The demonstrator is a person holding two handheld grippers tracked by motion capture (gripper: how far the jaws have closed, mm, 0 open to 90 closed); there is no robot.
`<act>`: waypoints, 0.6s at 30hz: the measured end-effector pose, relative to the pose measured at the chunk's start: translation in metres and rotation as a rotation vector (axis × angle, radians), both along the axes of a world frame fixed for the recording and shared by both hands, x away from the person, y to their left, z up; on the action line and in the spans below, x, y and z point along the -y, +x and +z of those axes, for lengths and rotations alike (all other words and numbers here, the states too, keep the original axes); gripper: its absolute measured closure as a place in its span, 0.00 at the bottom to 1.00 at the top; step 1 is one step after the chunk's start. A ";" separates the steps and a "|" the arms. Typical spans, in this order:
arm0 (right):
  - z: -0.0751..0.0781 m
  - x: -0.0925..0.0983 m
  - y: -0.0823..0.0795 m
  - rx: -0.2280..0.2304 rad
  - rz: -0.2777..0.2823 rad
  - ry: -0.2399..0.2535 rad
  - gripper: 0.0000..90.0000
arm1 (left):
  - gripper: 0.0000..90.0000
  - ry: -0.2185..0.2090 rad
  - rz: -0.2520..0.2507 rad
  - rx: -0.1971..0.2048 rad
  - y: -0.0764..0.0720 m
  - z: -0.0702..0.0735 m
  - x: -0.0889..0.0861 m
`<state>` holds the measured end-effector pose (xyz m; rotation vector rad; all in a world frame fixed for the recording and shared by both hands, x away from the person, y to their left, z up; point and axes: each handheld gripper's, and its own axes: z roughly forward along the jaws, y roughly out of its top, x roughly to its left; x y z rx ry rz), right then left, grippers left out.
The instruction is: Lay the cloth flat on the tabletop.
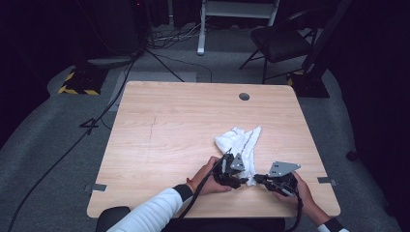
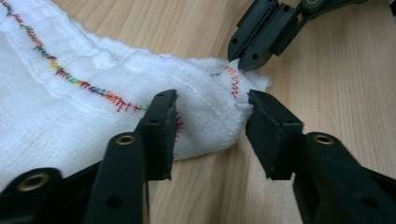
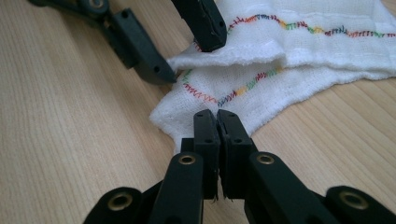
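A white cloth (image 1: 241,140) with a multicoloured zigzag stitch line lies crumpled on the wooden table (image 1: 164,125), right of centre near the front. My right gripper (image 1: 257,179) is shut on the cloth's near corner; in the right gripper view its jaws (image 3: 217,119) meet on the hem of the cloth (image 3: 303,42). My left gripper (image 1: 243,180) sits just left of it, jaws apart. In the left gripper view the left gripper (image 2: 210,121) straddles the folded edge of the cloth (image 2: 70,116), one jaw over the fabric, the other beside it. The right gripper (image 2: 245,58) pinches the corner tip just beyond.
The table's front edge lies close behind both hands. A round cable hole (image 1: 244,96) sits near the far edge. Beyond the table stand a folding chair (image 1: 280,41) and a white frame (image 1: 237,9), with cables across the grey floor (image 1: 72,145).
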<state>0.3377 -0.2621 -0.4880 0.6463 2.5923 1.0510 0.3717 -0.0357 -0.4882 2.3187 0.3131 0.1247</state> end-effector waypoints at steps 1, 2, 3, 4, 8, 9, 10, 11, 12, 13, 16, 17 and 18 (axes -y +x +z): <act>0.000 0.000 0.000 0.001 0.002 0.002 0.97 | 0.68 0.009 0.009 0.015 0.001 0.000 -0.001; 0.001 0.001 0.000 0.004 0.003 0.004 0.97 | 0.78 0.018 0.002 0.028 0.002 0.000 -0.002; 0.001 0.001 0.000 0.004 0.003 0.003 0.97 | 0.83 0.034 -0.007 0.052 0.003 0.001 -0.004; 0.001 0.001 0.000 0.004 0.003 0.003 0.97 | 0.86 0.034 -0.007 0.052 0.003 0.001 -0.004; 0.002 0.003 0.000 0.014 -0.008 0.002 0.97 | 0.94 0.020 -0.005 0.055 0.007 0.008 -0.015; 0.003 0.004 0.000 0.015 -0.015 0.005 0.97 | 0.94 0.010 -0.003 0.056 0.008 0.011 -0.018; 0.004 0.005 0.000 0.015 -0.020 0.006 0.97 | 0.95 0.002 0.003 0.054 0.010 0.014 -0.023; 0.005 0.007 0.001 0.020 -0.032 0.012 0.97 | 0.96 -0.003 0.006 0.058 0.011 0.016 -0.026; 0.005 0.007 0.001 0.020 -0.032 0.012 0.97 | 0.96 -0.003 0.013 0.064 0.012 0.018 -0.030; 0.005 0.009 0.002 0.026 -0.043 0.015 0.97 | 0.96 -0.003 0.015 0.068 0.014 0.020 -0.033; 0.008 0.012 0.003 0.033 -0.060 0.021 0.97 | 0.96 -0.011 0.036 0.065 0.017 0.024 -0.043; 0.008 0.013 0.003 0.040 -0.064 0.020 0.97 | 0.96 -0.014 0.041 0.064 0.017 0.026 -0.046; 0.008 0.013 0.003 0.040 -0.064 0.020 0.97 | 0.96 -0.022 0.049 0.063 0.018 0.028 -0.049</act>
